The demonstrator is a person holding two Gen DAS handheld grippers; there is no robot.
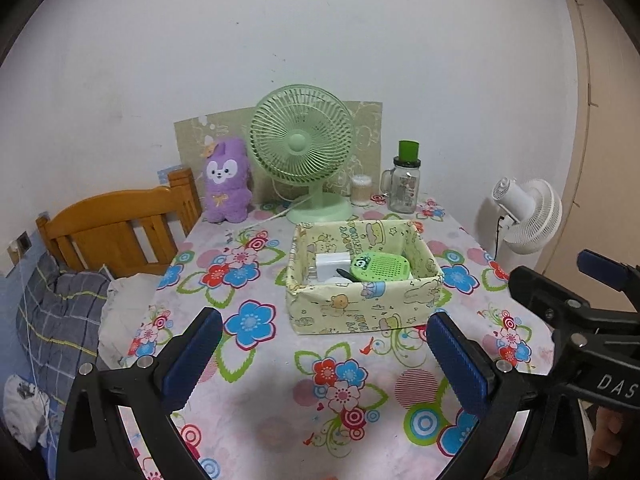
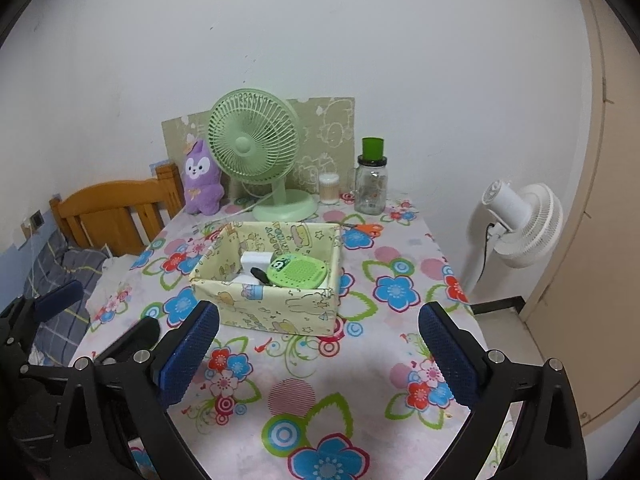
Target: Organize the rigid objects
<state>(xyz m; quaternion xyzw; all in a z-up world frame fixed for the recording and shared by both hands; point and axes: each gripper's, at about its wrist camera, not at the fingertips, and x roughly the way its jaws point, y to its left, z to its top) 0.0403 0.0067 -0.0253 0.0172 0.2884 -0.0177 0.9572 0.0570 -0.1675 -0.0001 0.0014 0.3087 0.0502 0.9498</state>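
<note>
Judging it nearly done, I see things sitting in the box (image 2: pixel 276 304), both grippers (image 1: pixel 324 356) (image 2: pixel 318 350) spread empty, scissors (image 2: pixel 362 228) left out.

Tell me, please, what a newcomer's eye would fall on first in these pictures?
Probably the green desk fan at the back of the flowered tablecloth, with the purple plush toy to its left. Then the yellow patterned box mid-table, holding a green perforated gadget.
</note>
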